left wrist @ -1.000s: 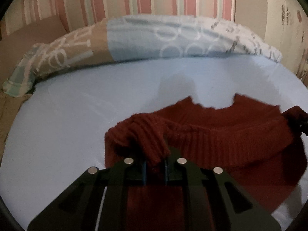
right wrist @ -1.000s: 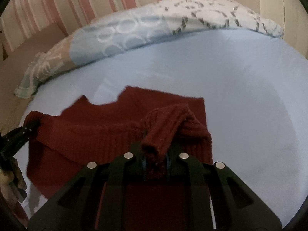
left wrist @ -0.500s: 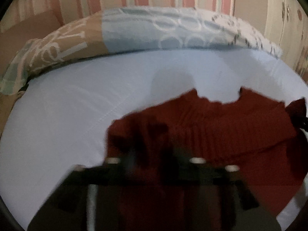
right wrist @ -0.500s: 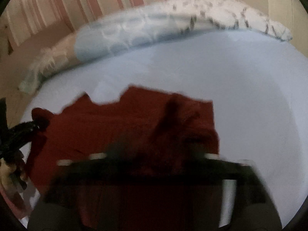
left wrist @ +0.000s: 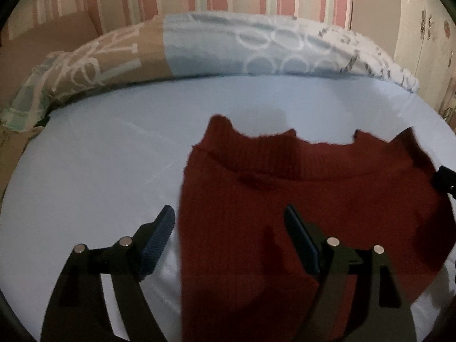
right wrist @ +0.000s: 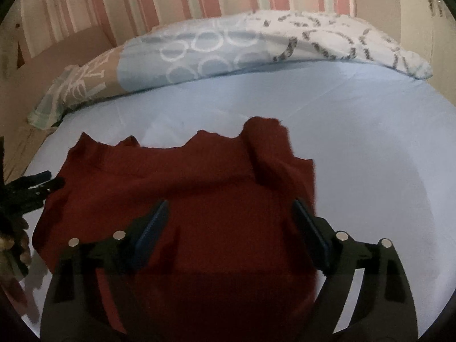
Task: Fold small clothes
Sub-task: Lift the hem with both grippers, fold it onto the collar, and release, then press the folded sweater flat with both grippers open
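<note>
While the red sweater [left wrist: 299,199] lies flat (no readable label), both grippers' fingers [left wrist: 158,236] spread, empty.

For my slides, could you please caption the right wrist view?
Open right gripper above a dark red sweater on a pale blue bedsheet.
</note>
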`<state>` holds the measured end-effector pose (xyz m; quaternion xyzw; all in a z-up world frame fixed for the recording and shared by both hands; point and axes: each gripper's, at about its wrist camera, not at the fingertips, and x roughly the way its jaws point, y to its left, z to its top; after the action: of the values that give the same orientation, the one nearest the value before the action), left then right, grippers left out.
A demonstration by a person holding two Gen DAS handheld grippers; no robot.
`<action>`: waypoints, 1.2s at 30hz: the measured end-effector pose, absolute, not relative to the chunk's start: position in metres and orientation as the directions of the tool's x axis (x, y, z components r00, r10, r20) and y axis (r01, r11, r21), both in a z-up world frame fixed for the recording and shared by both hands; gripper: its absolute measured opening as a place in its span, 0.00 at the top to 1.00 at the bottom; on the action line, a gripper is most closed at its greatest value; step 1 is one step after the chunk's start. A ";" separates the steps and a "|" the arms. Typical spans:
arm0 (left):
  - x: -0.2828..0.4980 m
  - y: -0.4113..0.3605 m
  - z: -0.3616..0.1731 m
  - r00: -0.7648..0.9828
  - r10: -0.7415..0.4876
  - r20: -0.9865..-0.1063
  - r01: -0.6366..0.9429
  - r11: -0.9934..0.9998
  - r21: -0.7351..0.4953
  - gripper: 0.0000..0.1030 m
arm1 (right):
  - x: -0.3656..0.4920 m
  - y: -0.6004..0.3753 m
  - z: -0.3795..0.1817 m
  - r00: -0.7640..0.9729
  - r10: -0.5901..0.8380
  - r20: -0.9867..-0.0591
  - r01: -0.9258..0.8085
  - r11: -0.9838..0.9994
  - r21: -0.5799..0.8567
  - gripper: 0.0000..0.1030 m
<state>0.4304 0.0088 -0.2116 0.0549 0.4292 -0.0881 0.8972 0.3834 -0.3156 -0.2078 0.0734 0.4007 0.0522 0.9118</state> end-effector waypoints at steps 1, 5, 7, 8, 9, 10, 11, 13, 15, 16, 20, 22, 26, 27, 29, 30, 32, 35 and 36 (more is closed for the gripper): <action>0.436 0.009 -0.215 0.602 -0.107 -0.791 0.201 0.979 0.021 0.23 | 0.392 -0.315 -0.211 0.657 0.155 -0.738 -0.033 0.984 0.177 0.21; 0.460 0.012 -0.229 0.565 -0.067 -0.823 0.166 0.985 0.034 0.23 | 0.417 -0.318 -0.220 0.620 0.133 -0.773 -0.004 0.986 0.167 0.23; 0.467 0.019 -0.235 0.555 -0.035 -0.831 0.133 0.990 0.046 0.23 | 0.432 -0.327 -0.231 0.576 0.123 -0.809 0.033 0.984 0.173 0.24; 0.469 0.023 -0.237 0.550 -0.039 -0.834 0.123 0.992 0.034 0.21 | 0.434 -0.330 -0.235 0.564 0.122 -0.817 0.048 0.983 0.180 0.28; 0.470 0.028 -0.238 0.552 -0.038 -0.833 0.110 0.994 0.027 0.21 | 0.438 -0.334 -0.238 0.555 0.123 -0.822 0.060 0.980 0.188 0.30; 0.470 0.030 -0.238 0.554 -0.036 -0.832 0.107 0.994 0.028 0.21 | 0.440 -0.337 -0.240 0.550 0.124 -0.826 0.071 0.978 0.195 0.30; 0.470 0.031 -0.237 0.558 -0.032 -0.829 0.108 0.994 0.034 0.21 | 0.443 -0.341 -0.242 0.541 0.133 -0.831 0.081 0.975 0.209 0.30; 0.469 0.029 -0.236 0.565 -0.023 -0.825 0.116 0.992 0.051 0.21 | 0.445 -0.341 -0.243 0.530 0.138 -0.837 0.089 0.972 0.217 0.30; 0.466 0.026 -0.233 0.573 -0.014 -0.819 0.126 0.989 0.071 0.22 | 0.442 -0.337 -0.238 0.538 0.145 -0.831 0.074 0.973 0.218 0.28; 0.464 0.024 -0.230 0.578 -0.012 -0.816 0.132 0.988 0.080 0.23 | 0.438 -0.336 -0.235 0.548 0.156 -0.822 0.063 0.972 0.226 0.28; 0.459 0.009 -0.216 0.607 -0.048 -0.793 0.181 0.980 0.079 0.23 | 0.416 -0.313 -0.198 0.668 0.058 -0.741 0.009 0.996 0.086 0.12; 0.469 0.000 -0.215 0.588 -0.050 -0.808 0.194 0.978 0.081 0.23 | 0.427 -0.301 -0.198 0.645 0.013 -0.764 0.021 0.999 0.034 0.11; 0.493 -0.009 -0.224 0.530 -0.037 -0.847 0.180 0.981 0.069 0.23 | 0.464 -0.301 -0.222 0.520 0.002 -0.854 0.082 0.995 0.052 0.16; 0.499 -0.010 -0.227 0.511 -0.034 -0.859 0.178 0.982 0.067 0.23 | 0.468 -0.301 -0.228 0.504 0.001 -0.864 0.087 0.995 0.052 0.20; 0.509 -0.010 -0.234 0.476 -0.027 -0.879 0.173 0.983 0.064 0.21 | 0.476 -0.302 -0.240 0.463 -0.022 -0.886 0.107 0.994 0.031 0.21; 0.513 -0.008 -0.237 0.466 -0.026 -0.884 0.169 0.984 0.060 0.21 | 0.477 -0.303 -0.243 0.453 -0.027 -0.891 0.116 0.993 0.029 0.21; 0.516 -0.005 -0.240 0.450 -0.031 -0.892 0.169 0.984 0.051 0.21 | 0.479 -0.310 -0.250 0.437 -0.021 -0.899 0.141 0.989 0.045 0.21; 0.519 0.001 -0.245 0.429 -0.043 -0.902 0.168 0.985 0.033 0.21 | 0.481 -0.314 -0.254 0.427 -0.026 -0.904 0.159 0.986 0.047 0.21; 0.519 0.002 -0.247 0.427 -0.044 -0.903 0.167 0.986 0.031 0.21 | 0.481 -0.315 -0.255 0.426 -0.019 -0.904 0.161 0.985 0.055 0.21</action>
<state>0.5190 0.0016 -0.2466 0.0578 0.5317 -0.0625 0.8426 0.4811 -0.3152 -0.2553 0.0663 0.5330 -0.0535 0.8418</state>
